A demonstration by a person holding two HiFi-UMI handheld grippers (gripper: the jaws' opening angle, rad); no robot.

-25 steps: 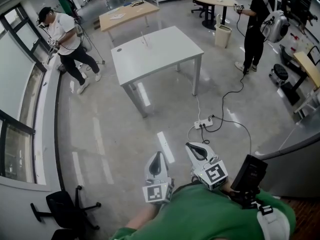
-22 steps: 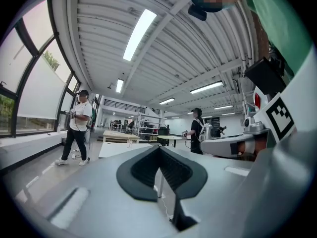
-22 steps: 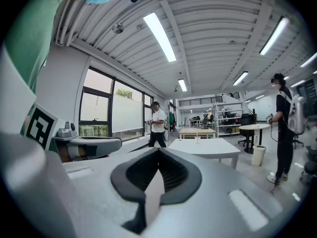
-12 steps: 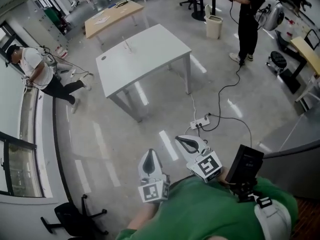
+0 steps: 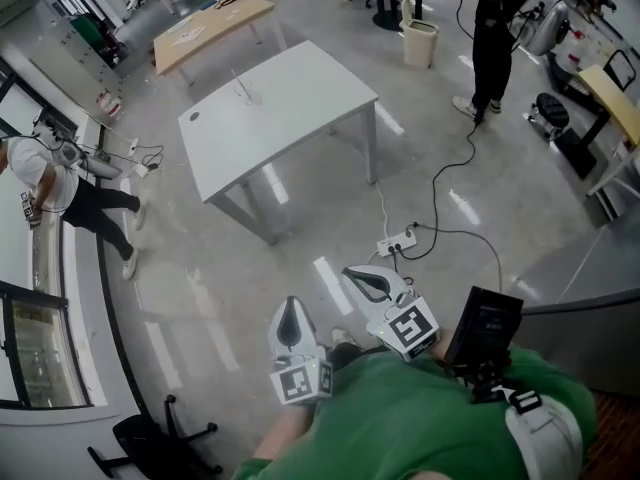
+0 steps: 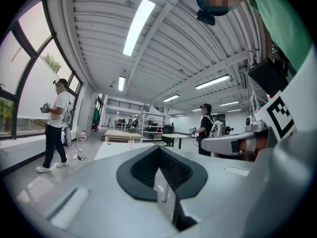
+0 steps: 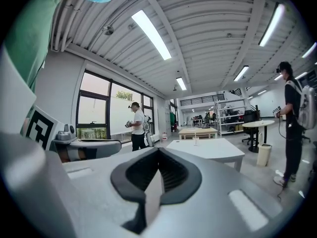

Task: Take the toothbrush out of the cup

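A small clear cup [image 5: 247, 95] with a thin toothbrush standing in it sits on the far side of a white table [image 5: 290, 113], several steps away across the floor. The cup [image 6: 130, 143] shows tiny in the left gripper view, and the cup [image 7: 196, 141] is just as small in the right gripper view. My left gripper [image 5: 290, 310] and right gripper [image 5: 362, 276] are held close to my green-sleeved body, far from the table. Both are shut with nothing between the jaws: left gripper [image 6: 159, 151], right gripper [image 7: 158, 153].
A power strip [image 5: 396, 244] and its black cable lie on the floor between me and the table. A wooden table [image 5: 205, 26] and a bin [image 5: 418, 40] stand behind. One person [image 5: 55, 178] walks at the left, another [image 5: 490, 23] stands at the back right. An office chair [image 5: 150, 438] is at lower left.
The table and cup have drifted left and slightly nearer in the head view. The person at the left has walked further left. Both grippers stay shut near my body.
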